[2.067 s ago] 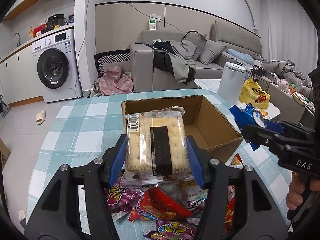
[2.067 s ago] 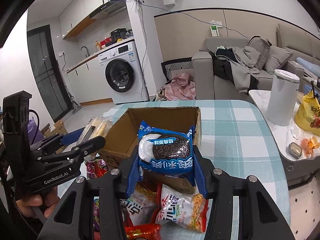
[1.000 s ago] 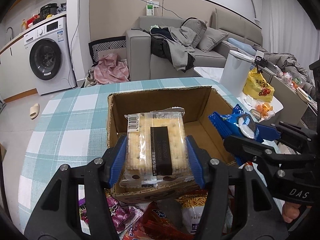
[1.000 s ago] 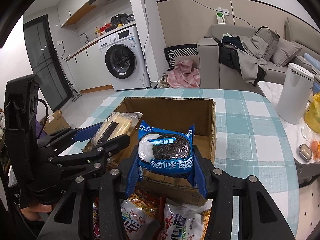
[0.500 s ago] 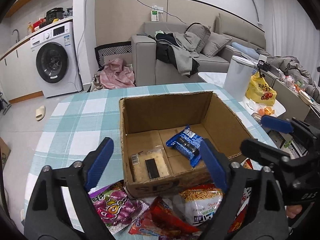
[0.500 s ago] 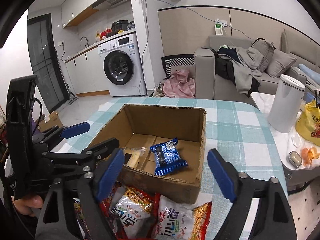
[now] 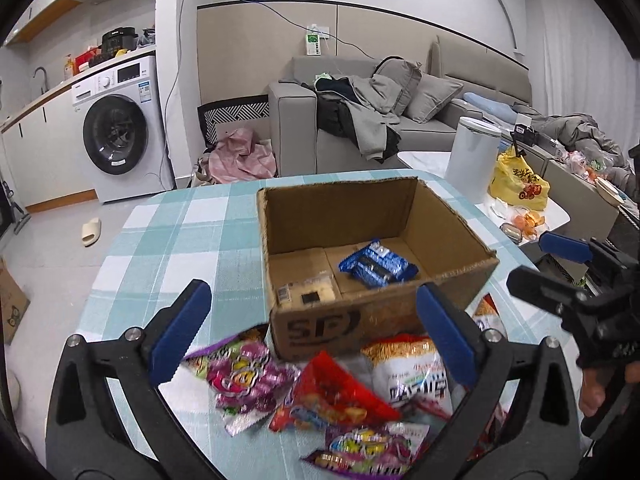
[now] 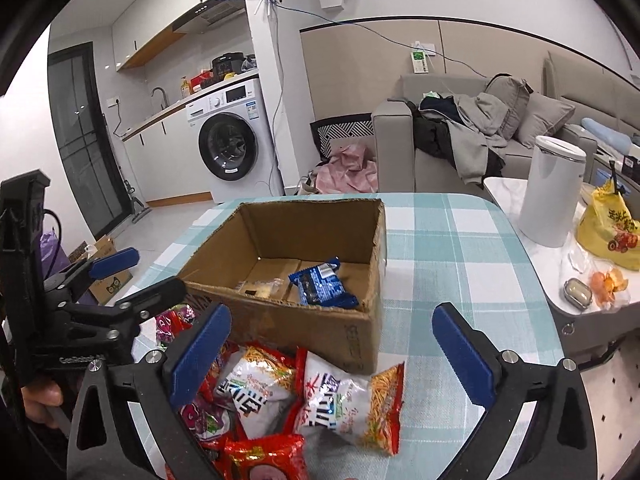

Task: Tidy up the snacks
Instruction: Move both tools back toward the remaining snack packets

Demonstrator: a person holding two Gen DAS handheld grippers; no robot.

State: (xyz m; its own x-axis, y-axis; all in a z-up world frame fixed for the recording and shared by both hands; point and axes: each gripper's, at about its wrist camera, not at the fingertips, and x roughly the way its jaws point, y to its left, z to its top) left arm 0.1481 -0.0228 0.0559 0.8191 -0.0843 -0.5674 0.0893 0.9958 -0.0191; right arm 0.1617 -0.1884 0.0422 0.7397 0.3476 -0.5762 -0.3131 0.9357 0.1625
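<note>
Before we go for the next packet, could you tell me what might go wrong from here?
The snack packets overlap in a loose pile against the cardboard box, so the open right gripper may pinch two at once. The open left gripper hovers close beside it over the same pile; they could collide. A low reach might shove the box.

Matt corrugated cardboard box [image 7: 320, 330] — glossy plastic snack packets [image 8: 344, 408] — checked cloth tablecloth [image 8: 448, 248].
</note>
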